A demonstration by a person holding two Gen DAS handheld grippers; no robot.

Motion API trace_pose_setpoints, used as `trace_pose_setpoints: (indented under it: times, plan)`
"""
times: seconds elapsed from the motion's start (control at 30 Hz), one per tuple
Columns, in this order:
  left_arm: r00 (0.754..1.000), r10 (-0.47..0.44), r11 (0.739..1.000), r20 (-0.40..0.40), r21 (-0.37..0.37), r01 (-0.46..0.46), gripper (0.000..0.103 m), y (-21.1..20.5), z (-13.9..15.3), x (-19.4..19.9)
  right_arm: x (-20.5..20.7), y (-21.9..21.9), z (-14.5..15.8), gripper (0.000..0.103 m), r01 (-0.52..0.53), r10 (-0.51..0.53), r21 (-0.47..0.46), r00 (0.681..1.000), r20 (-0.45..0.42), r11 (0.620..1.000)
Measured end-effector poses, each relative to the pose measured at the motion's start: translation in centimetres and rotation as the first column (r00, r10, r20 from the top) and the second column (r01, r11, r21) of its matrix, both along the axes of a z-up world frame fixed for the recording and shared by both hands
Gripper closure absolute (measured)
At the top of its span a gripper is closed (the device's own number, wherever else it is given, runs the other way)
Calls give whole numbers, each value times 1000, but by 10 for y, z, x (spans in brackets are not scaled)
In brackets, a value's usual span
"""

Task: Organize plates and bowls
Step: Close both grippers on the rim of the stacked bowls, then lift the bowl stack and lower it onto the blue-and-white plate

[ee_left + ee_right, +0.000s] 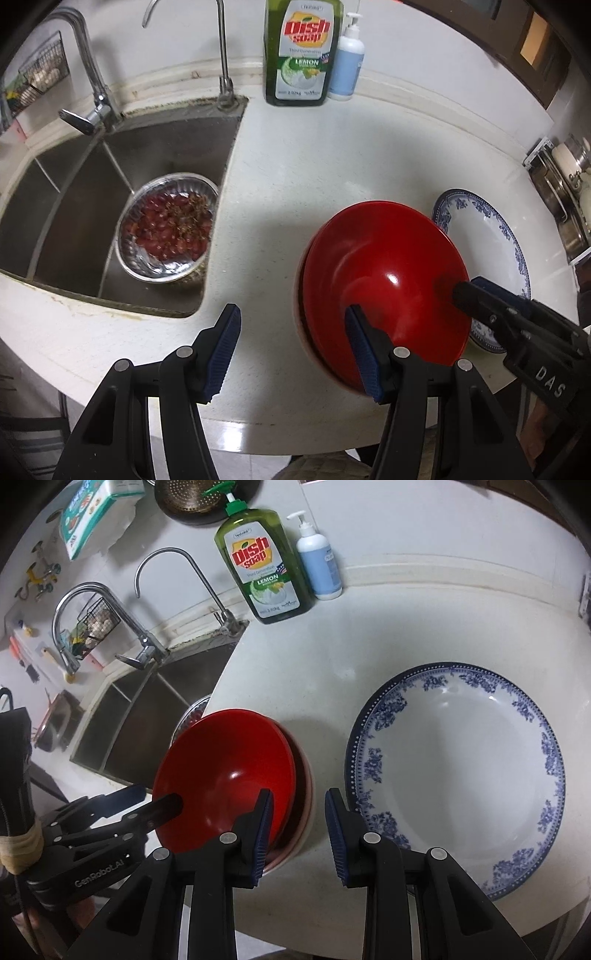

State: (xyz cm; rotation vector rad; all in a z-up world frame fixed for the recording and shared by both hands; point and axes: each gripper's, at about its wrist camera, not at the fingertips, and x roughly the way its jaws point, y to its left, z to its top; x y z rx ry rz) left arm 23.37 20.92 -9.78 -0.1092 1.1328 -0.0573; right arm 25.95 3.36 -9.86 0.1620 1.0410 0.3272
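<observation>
Gleaming glossy red bowl (384, 280) tops round stack.

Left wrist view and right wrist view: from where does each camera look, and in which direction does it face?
Left wrist: sits behind the open left tool, faces the steel sink and glossy red bowl; the right tool enters from the right.
Right wrist: sits behind the open right tool, faces the blue-and-white floral plate; the left tool enters from the left.
Shared: red bowl, plate, green dish soap bottle, both tools.
</observation>
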Motion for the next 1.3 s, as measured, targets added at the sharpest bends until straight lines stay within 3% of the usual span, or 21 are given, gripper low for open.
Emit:
trace_pose_setpoints:
  times: [0.37,0.73,1.1,1.3]
  plan:
    - [997,-8,1000,-76,-30,6,58,0,-22,11,13,3,-13,73,14,-14,-1,998,-67,1000]
    - [992,-15,989,-125,-147,-4,74,2,-33,16,18,5,-22,77,2,1,26,994,-107,1000]
    - [988,21,987,-153,-153,-45,75,2,-30,15,19,7,-21,82,1,0,9,994,-111,1000]
    - [988,34,988,-150,-143,-55,75,2,-22,12,17,7,-11,86,5,-4,16,997,-71,1000]
